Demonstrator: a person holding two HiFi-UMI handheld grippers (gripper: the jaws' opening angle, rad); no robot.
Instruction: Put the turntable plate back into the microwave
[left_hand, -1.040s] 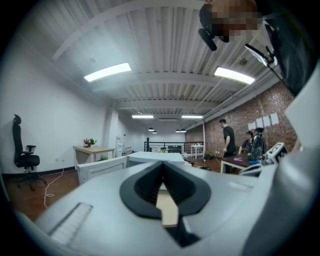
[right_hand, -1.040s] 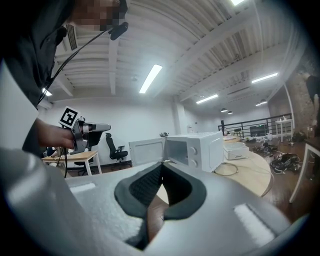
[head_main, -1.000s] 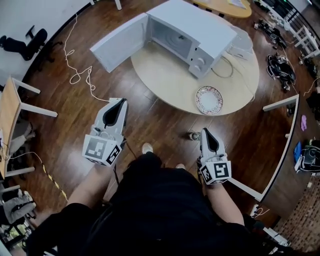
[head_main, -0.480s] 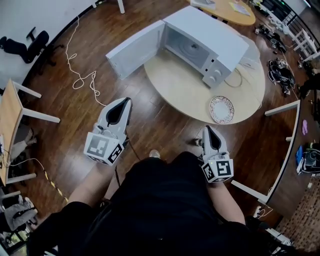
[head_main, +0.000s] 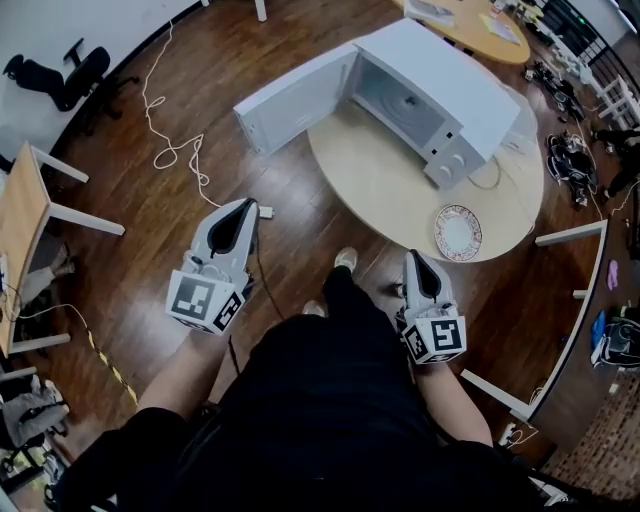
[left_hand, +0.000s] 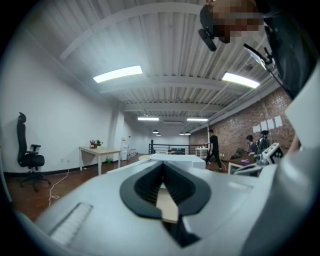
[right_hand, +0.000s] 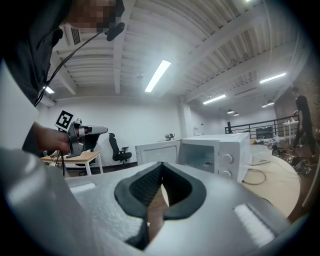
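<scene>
A plate (head_main: 458, 232) with a patterned rim lies near the front edge of the round wooden table (head_main: 390, 185). Behind it stands the white microwave (head_main: 430, 95), its door (head_main: 295, 100) swung wide open to the left. I hold both grippers level above the wooden floor, short of the table. The left gripper (head_main: 240, 207) is shut and empty, left of the table. The right gripper (head_main: 413, 256) is also shut and empty, a little in front of the plate. The microwave (right_hand: 215, 155) shows ahead in the right gripper view and farther off in the left gripper view as the microwave (left_hand: 177, 159).
A white cable (head_main: 175, 150) snakes over the floor at the left. A desk (head_main: 25, 215) and a black office chair (head_main: 60, 75) stand at the far left. A cord (head_main: 490, 170) lies on the table beside the microwave. Another desk's edge (head_main: 570, 235) runs at the right.
In the head view the table, microwave and plate have slid right and down. One foot has stepped forward. Both grippers keep their places and stay shut.
</scene>
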